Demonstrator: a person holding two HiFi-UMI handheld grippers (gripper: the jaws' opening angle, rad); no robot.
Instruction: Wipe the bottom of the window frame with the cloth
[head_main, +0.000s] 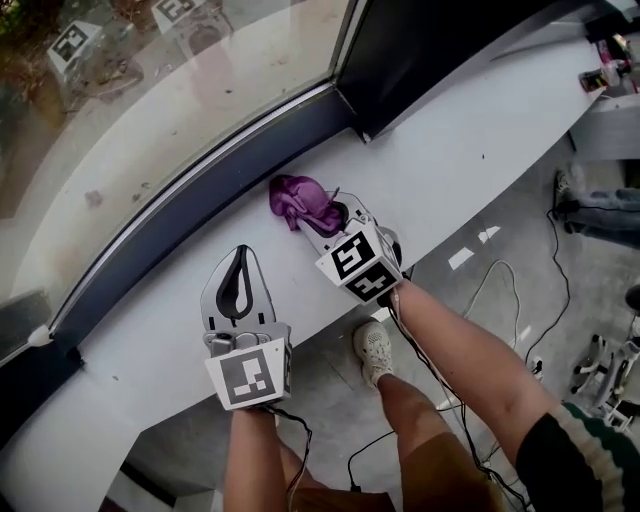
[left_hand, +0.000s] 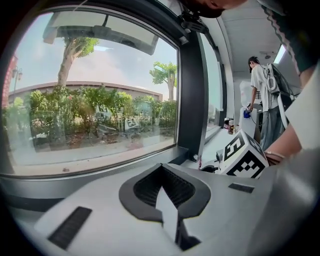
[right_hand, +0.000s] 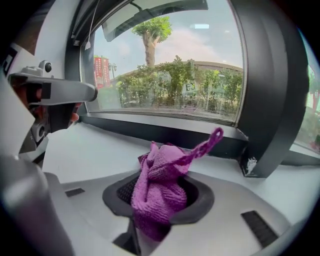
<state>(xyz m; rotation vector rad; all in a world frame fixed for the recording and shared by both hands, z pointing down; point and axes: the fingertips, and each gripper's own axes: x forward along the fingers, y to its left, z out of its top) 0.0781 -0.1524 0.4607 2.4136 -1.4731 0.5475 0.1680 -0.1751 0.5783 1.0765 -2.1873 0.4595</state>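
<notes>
- The cloth (right_hand: 162, 192) is purple, soft and fuzzy, like a small towel. It is all bunched up, and one thin loop sticks out at 1 o'clock.
- The right gripper (head_main: 322, 218) has its jaws squeezed tight on the cloth. The dark ribbed pads hug the lump on both sides.
- In the head view, the cloth (head_main: 305, 203) sits over the white ledge (head_main: 450, 170), at 11 o'clock from the right gripper's marker cube (head_main: 360, 262).
- The bottom of the window frame (head_main: 200, 190) is a long, dark, smooth strip. It lies near the cloth, at 11 o'clock from it. We see a little white ledge between them, so we think they are not touching.
- We think the wiping is not done. The cloth must reach the dark strip and then slide along it. We cannot tell if any part is clean yet.
- The glass (head_main: 150, 100) above the strip looks shiny, with a few small spots.
- The left gripper (head_main: 242, 255) rests on the ledge at 7 o'clock from the cloth. Its jaws are pressed together with nothing inside.
</notes>
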